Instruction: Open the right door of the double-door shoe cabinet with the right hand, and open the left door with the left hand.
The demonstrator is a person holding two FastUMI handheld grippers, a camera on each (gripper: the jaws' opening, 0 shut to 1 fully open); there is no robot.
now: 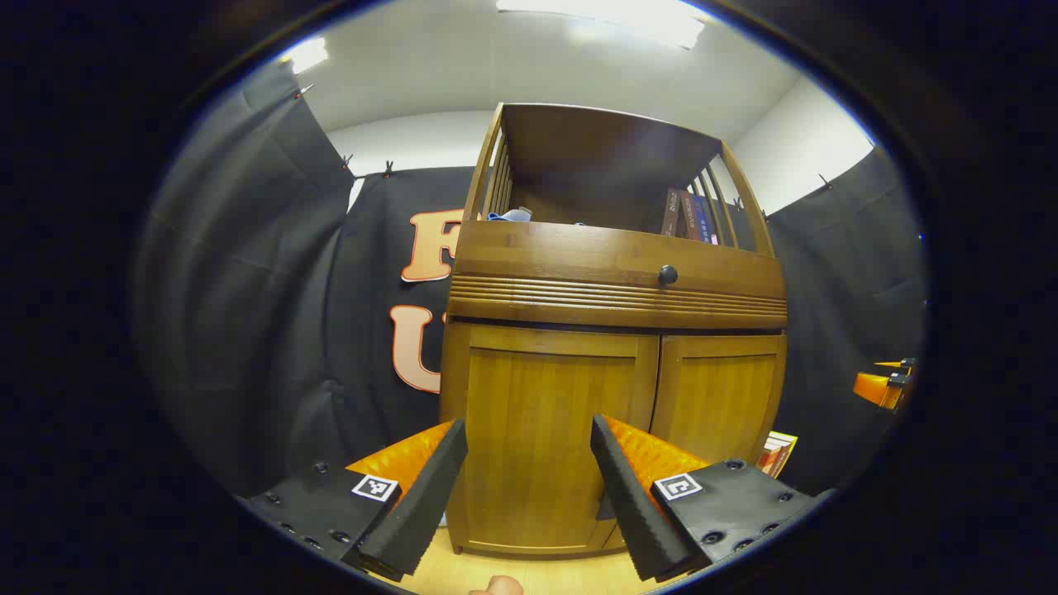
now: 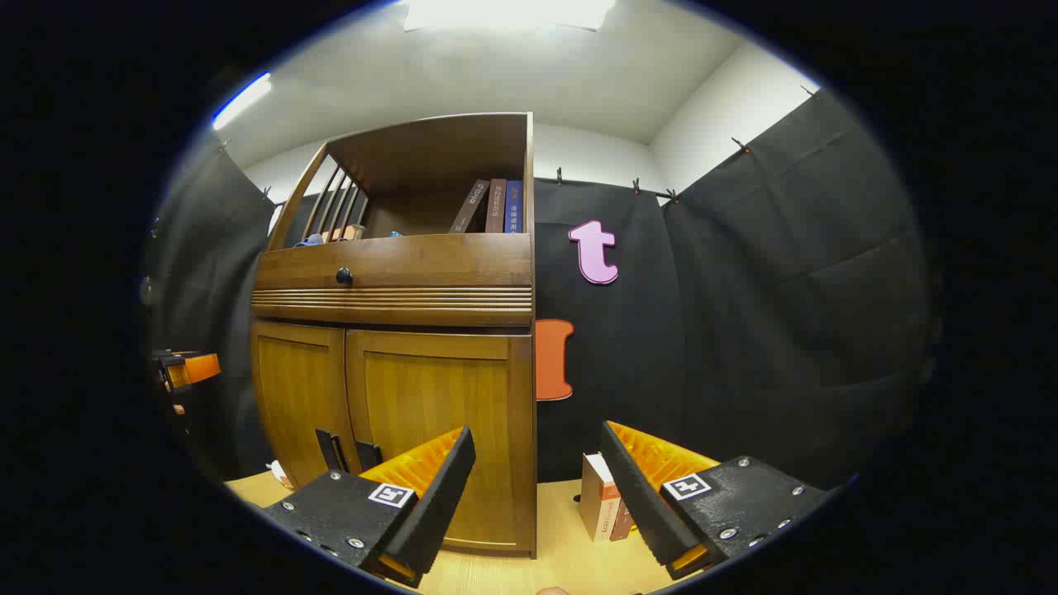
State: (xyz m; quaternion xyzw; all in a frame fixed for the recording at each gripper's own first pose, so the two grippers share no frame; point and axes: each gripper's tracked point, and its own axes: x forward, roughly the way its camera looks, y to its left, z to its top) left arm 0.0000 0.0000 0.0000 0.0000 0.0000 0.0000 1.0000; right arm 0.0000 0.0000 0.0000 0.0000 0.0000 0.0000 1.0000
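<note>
Shoe cabinet [image 1: 612, 347] stands on floor vs booth wall w/ left door [image 1: 545, 430] & right door [image 2: 430, 413] both closed, 3 books [image 2: 494, 207] upright on top shelf, small box [image 2: 602, 497] beside its right edge, left gripper [image 1: 529, 487] & right gripper [image 2: 537, 496] spread apart, holding nothing, short of doors.
</note>
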